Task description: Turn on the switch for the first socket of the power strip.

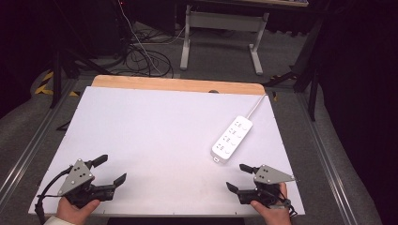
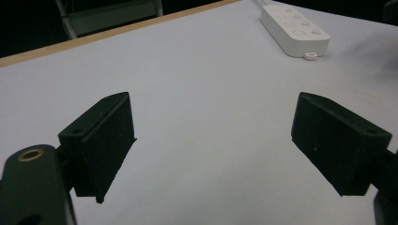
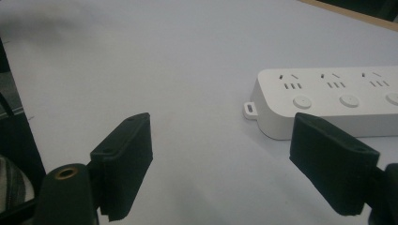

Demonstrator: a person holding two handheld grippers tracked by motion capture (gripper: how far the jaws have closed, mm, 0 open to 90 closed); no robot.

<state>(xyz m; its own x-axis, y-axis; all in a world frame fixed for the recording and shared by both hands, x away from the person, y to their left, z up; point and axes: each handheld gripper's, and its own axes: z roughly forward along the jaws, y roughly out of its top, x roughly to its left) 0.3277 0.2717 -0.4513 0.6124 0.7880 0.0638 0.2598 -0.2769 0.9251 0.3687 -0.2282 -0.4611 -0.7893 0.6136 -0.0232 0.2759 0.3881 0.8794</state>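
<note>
The worktop (image 1: 155, 136) carries a white cover sheet; a strip of bare wood shows along its far edge. Beyond it stand a white-legged desk frame (image 1: 220, 35) and loose cables (image 1: 141, 56) on the grey floor.

A white power strip (image 1: 232, 139) lies flat on the right half of the worktop, set diagonally, with its white cord (image 1: 257, 107) running off toward the far right corner. Its top face bears rows of socket slots, each with a round button beside it. No brand name or lettering can be read on it. A small hanging tab projects from its near end.

The left claw (image 1: 110, 170) rests at the near left corner, jaws spread wide with nothing between them, well apart from the power strip.

The right claw (image 1: 238, 176) rests at the near right corner, jaws likewise spread and empty, near the strip's tab end but not touching it. Nothing lies between either claw and the power strip.
</note>
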